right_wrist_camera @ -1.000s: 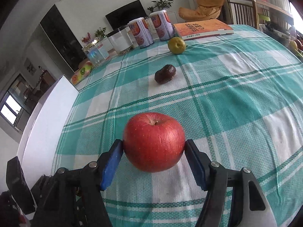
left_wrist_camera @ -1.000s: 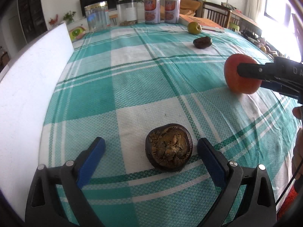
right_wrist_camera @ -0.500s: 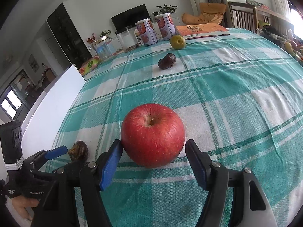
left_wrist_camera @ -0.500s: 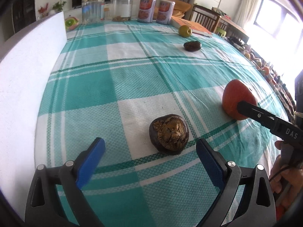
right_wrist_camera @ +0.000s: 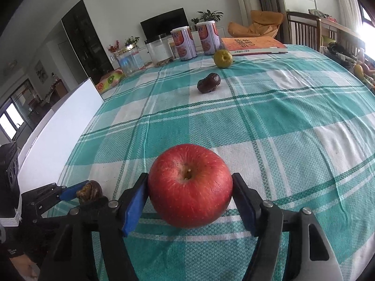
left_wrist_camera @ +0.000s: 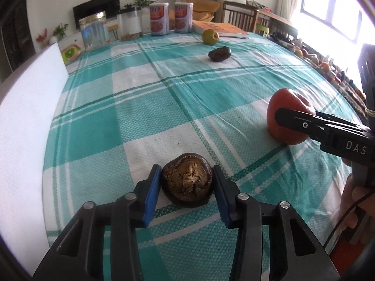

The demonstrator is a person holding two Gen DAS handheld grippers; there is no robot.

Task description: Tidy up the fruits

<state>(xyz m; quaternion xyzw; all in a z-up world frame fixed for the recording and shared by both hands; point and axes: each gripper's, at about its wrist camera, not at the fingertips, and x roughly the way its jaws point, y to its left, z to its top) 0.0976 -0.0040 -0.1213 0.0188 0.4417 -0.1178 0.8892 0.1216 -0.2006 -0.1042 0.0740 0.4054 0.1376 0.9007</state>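
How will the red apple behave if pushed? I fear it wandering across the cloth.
The red apple looks round and smooth, so it would probably roll. The right gripper brackets it, likely checking that.

My left tongs (left_wrist_camera: pixel 187 185) and right tongs (right_wrist_camera: pixel 189 190) match: black plastic frames with triangular cut-outs, round silver screws at the joints and blue pads on the fingers. White letters "DAS" mark the right one's side, and a thin black cable trails below it.

both wrist views look down close, sharing the checked tablecloth (left_wrist_camera: pixel 145 107).
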